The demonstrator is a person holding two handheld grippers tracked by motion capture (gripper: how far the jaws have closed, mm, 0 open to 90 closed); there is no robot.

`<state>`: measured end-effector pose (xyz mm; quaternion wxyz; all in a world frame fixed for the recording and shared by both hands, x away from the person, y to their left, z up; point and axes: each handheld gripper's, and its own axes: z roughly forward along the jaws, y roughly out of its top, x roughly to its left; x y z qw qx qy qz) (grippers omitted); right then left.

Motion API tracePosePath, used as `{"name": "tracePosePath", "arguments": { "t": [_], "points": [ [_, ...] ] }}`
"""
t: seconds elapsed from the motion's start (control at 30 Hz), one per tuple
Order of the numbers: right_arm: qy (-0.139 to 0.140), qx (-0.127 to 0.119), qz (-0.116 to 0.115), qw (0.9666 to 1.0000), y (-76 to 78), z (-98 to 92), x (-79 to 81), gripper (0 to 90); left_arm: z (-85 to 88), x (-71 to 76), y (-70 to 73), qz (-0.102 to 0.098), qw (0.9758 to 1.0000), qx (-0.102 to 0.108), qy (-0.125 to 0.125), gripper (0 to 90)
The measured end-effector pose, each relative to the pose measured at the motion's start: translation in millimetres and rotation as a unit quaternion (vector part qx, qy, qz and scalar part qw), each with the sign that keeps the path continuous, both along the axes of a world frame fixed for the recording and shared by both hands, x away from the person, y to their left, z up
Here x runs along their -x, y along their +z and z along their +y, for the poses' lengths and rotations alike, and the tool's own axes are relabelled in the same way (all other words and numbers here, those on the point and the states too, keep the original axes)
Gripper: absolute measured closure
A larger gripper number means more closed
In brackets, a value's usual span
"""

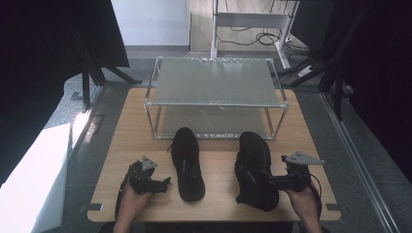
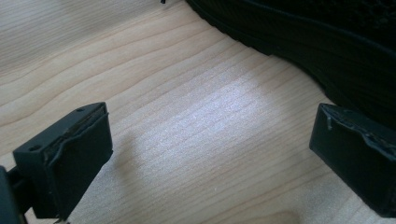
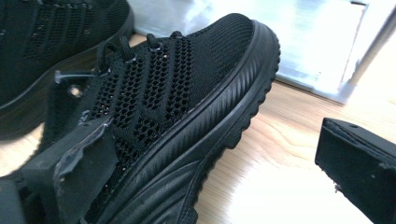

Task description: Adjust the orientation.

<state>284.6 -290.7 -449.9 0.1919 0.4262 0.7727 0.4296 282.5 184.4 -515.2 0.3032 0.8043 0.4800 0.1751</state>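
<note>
Two black mesh shoes lie on the wooden table [image 1: 218,196], toes toward a metal rack. The left shoe [image 1: 187,162] lies flat; its sole edge [image 2: 303,51] crosses the top right of the left gripper view. My left gripper [image 1: 163,183] [image 2: 212,130] rests just left of that shoe's heel, open over bare wood. The right shoe [image 1: 253,167] [image 3: 187,93] leans on its side. My right gripper [image 1: 267,180] [image 3: 215,149] stands open at its right side, its left jaw against the mesh upper and its right jaw apart from the sole.
A two-shelf metal rack [image 1: 216,82] stands at the back of the table, both shelves bare; its lower shelf [image 3: 308,42] lies behind the right shoe. A white box [image 1: 34,179] sits on the floor to the left. Dark stands flank the table.
</note>
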Motion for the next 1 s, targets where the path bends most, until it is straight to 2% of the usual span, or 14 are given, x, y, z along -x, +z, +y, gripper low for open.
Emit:
{"name": "tracePosePath", "arguments": {
  "t": [0.1, 0.27, 0.37, 0.43, 0.47, 0.53, 0.57, 0.6, 0.7, 0.77, 1.0],
  "points": [
    [-0.017, 0.004, -0.003, 0.9998, -0.8, -7.0, -0.7, 0.6, -1.1, -0.3, -0.6, 0.000, 1.0000, 0.001, -0.001, 0.0],
    [-0.024, -0.012, 0.010, 0.9996, -4.6, -19.3, -3.6, 0.1, -1.0, -0.2, -0.4, 0.000, 1.0000, 0.000, -0.003, 0.0],
    [-0.045, -0.002, 0.022, 0.9987, -8.5, -35.5, -5.3, 1.8, -0.5, -0.2, -0.3, -0.001, 1.0000, 0.003, -0.001, 0.0],
    [-0.062, 0.007, 0.031, 0.9976, -12.5, -45.2, -6.5, 8.5, -0.5, -0.2, -0.2, -0.001, 1.0000, 0.004, -0.001, 0.0],
    [-0.069, 0.013, 0.037, 0.9968, -15.5, -50.2, -7.5, 8.9, -0.5, -0.2, -0.1, -0.001, 1.0000, 0.005, -0.002, 0.0],
    [-0.077, 0.001, 0.054, 0.9956, -21.8, -60.7, -9.9, 8.3, 0.0, -0.4, 0.5, 0.003, 1.0000, 0.006, -0.002, 0.0],
    [-0.077, 0.001, 0.054, 0.9956, -21.8, -60.7, -9.9, 8.3, 0.0, -0.4, 0.5, 0.003, 1.0000, 0.006, -0.002, 0.0],
    [-0.085, -0.003, 0.064, 0.9943, -26.2, -68.2, -10.7, 8.3, 0.3, -0.8, 0.6, 0.006, 0.9999, 0.013, 0.001, 0.0],
    [-0.092, 0.000, 0.065, 0.9936, -28.2, -71.8, -10.5, 8.3, 0.7, -0.9, 1.1, 0.010, 0.9998, 0.018, 0.004, 0.0],
    [-0.096, -0.015, 0.065, 0.9932, -29.2, -75.0, -10.2, 8.3, 0.4, -0.9, 1.6, 0.012, 0.9997, 0.019, 0.006, 0.0],
    [-0.099, -0.021, 0.055, 0.9934, -27.3, -74.4, -7.8, 8.3, -0.2, 0.0, 5.4, 0.015, 0.9994, 0.025, 0.018, 2.2]
  ]
}}
